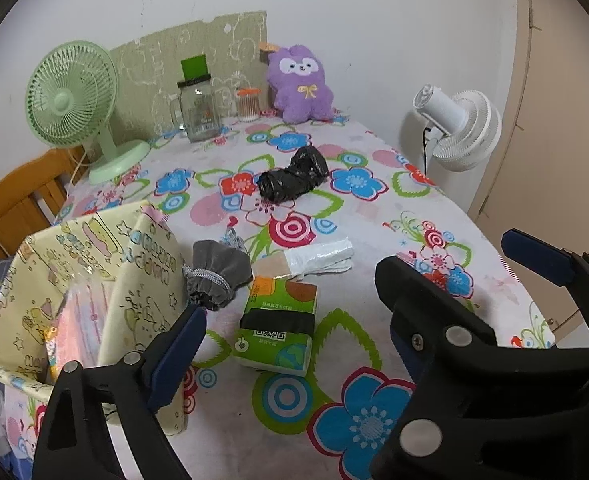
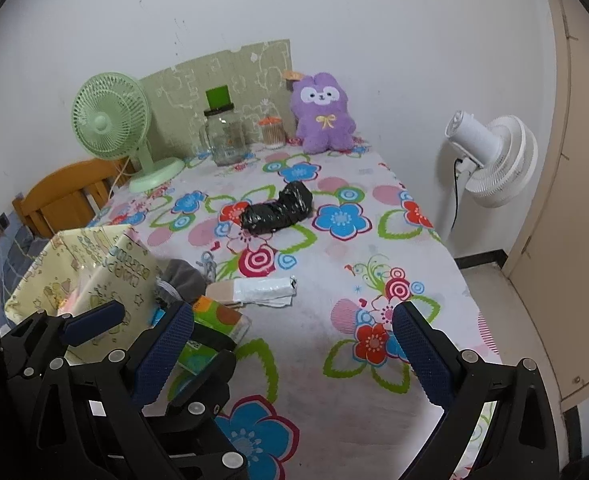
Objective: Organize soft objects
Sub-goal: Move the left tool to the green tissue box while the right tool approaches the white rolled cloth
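I have both grippers over the near edge of the table (image 1: 394, 184), tilted down at the flowered cloth. The left gripper (image 1: 290, 320) has its jaws wide apart with nothing between the pads; the tissue pack (image 1: 278, 328) lies on the cloth just ahead of them. The right gripper (image 2: 294, 356) is spread wide too, over bare cloth, holding nothing.

The soft things lie in a loose cluster beside the fabric bin (image 1: 74, 280): the grey pouch (image 1: 216, 276) rests against the bin's wall, the tissue pack sits just in front of it, and the white roll (image 1: 318, 258) lies just behind the pack. The black roll (image 1: 292, 178) is further up the table, well apart.

I judge the tissue pack light and squashy, its wrapper slick. I would take it across its short width, near the dark band, and close gently so it does not bulge out. The pouch should crumple; its gathered neck with the cord looks like the firmest hold.
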Motion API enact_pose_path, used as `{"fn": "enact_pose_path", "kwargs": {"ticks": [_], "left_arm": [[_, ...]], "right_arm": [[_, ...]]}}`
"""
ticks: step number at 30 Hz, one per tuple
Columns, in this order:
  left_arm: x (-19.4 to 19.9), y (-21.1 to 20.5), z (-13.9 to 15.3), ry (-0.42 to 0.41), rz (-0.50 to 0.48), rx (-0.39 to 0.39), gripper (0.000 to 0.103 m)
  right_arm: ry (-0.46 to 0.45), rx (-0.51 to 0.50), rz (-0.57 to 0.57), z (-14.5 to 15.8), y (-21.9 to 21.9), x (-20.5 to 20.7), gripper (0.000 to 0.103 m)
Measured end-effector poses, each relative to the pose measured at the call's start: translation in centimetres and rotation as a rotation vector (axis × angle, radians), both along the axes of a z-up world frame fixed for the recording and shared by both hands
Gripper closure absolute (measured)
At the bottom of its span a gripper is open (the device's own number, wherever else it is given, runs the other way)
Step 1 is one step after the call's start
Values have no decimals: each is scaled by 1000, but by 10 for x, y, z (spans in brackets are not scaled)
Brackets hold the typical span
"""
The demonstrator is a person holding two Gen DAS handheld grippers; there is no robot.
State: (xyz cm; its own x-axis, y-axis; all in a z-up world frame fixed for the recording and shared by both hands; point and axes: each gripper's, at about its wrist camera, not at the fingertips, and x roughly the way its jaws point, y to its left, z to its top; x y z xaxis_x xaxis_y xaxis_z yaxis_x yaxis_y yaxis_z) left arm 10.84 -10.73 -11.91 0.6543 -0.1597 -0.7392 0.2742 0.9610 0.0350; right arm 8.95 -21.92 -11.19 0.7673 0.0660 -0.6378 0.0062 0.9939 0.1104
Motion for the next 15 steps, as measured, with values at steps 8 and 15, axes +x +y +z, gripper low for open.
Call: {"fn": "enact_pose_path", "kwargs": {"ticks": [8, 15], "left_arm": [[15, 0, -14, 50, 9, -14, 12], [29, -1, -28, 98, 28, -20, 18]], "right_arm": [[40, 13, 2, -14, -1, 17, 2], [66, -16, 4, -25, -3, 32, 2]]}}
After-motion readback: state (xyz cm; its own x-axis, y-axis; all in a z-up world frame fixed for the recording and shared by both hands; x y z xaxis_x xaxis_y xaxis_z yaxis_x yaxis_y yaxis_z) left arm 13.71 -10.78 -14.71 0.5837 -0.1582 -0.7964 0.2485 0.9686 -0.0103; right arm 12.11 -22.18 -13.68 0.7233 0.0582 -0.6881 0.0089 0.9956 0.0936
